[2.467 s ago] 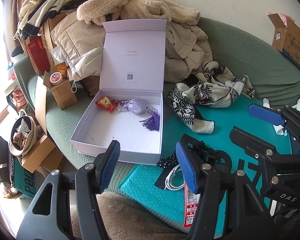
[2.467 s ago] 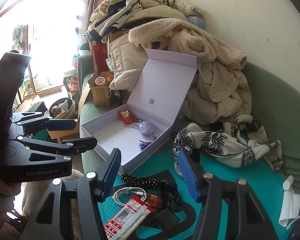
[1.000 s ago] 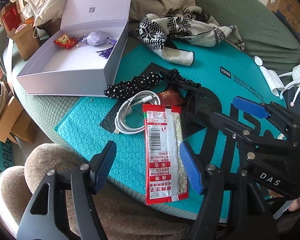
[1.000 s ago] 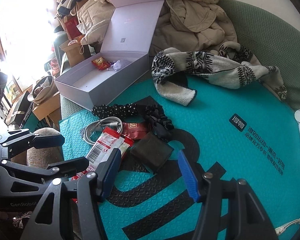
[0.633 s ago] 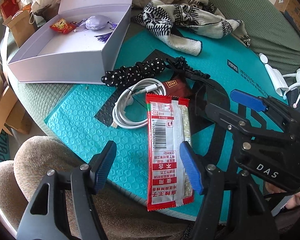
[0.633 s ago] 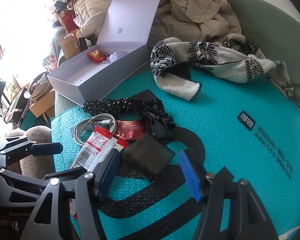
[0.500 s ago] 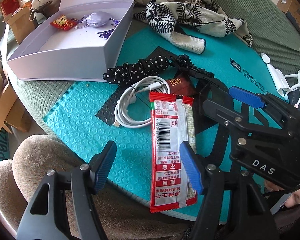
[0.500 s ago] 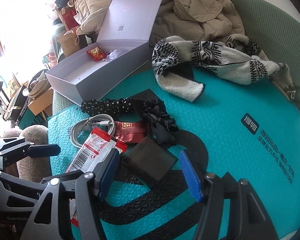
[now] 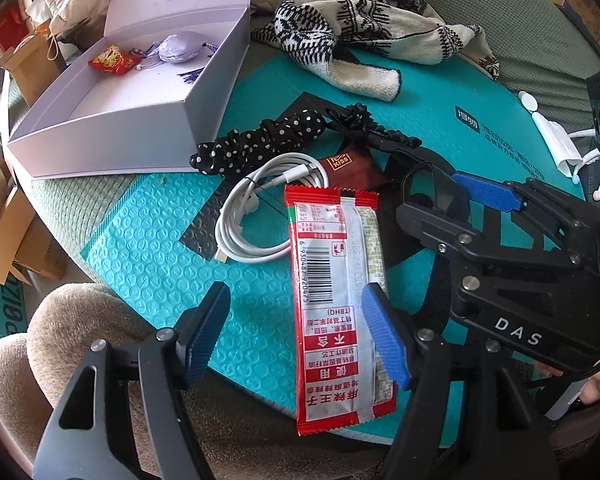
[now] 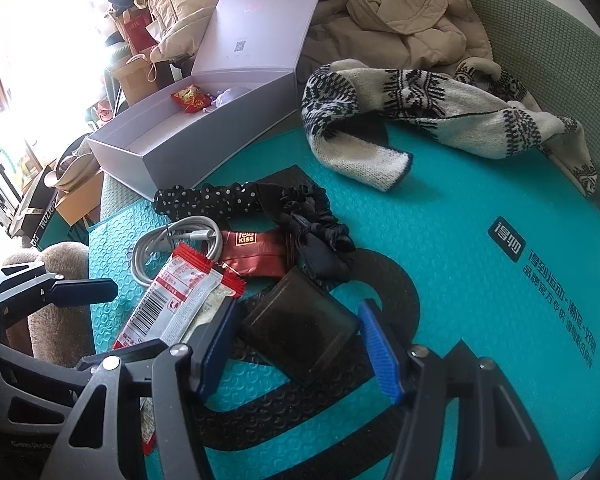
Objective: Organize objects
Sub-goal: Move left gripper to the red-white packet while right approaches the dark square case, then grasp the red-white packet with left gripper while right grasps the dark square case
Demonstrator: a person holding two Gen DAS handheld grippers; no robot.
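Observation:
A red-and-white snack packet (image 9: 338, 296) lies on the teal mat (image 9: 148, 240), partly between the fingers of my open left gripper (image 9: 296, 334). Beside it lie a coiled white cable (image 9: 260, 212), a dark red KISS packet (image 9: 344, 166), a polka-dot scrunchie (image 9: 260, 146) and a black scrunchie (image 10: 320, 240). My open right gripper (image 10: 300, 344) hovers right over a dark square wallet-like pad (image 10: 300, 330). An open lilac box (image 9: 112, 136) at the back left holds a red sachet (image 9: 114, 58) and a purple pouch (image 9: 180, 46).
A patterned knit scarf (image 10: 432, 116) lies across the mat's far side. Coats are piled behind the box (image 10: 404, 12). Cardboard boxes and bags stand on the floor at the left (image 9: 24, 64). A brown plush cushion (image 9: 60, 320) sits at the mat's near edge.
Both grippers have dropped from facing the box down toward the items on the mat. The left one has closed in on the snack packet, the right one on the dark pad.

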